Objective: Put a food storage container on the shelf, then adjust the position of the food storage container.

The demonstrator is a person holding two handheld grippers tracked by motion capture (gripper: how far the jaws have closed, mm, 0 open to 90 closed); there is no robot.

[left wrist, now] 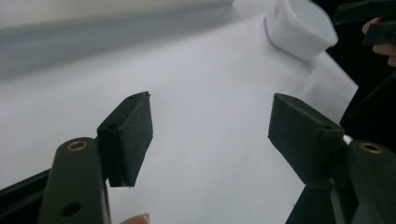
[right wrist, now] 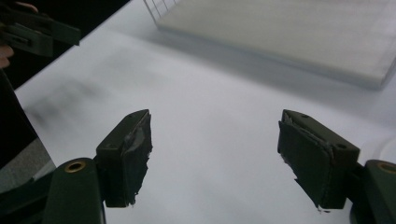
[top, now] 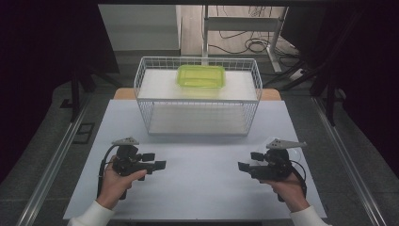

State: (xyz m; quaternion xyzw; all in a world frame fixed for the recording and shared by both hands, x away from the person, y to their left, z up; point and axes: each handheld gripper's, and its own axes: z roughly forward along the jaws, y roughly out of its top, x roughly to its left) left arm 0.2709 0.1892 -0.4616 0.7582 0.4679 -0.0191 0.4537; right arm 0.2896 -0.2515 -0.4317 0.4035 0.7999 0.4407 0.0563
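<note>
My left gripper [top: 156, 161] and right gripper [top: 248, 161] both hover low over the white table [top: 202, 183], jaws spread wide with nothing between them. I judge the work hardly begun: nothing is picked up. A clear white tub [left wrist: 299, 25] sits on the table just beside my right gripper, its contents impossible to make out. Farther back, the wire basket [top: 197, 96] carries a green lidded box [top: 201, 76] on its upper shelf.

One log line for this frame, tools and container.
left tool: open, holds nothing | right tool: open, holds nothing | green container: on wire basket shelf, untouched
</note>
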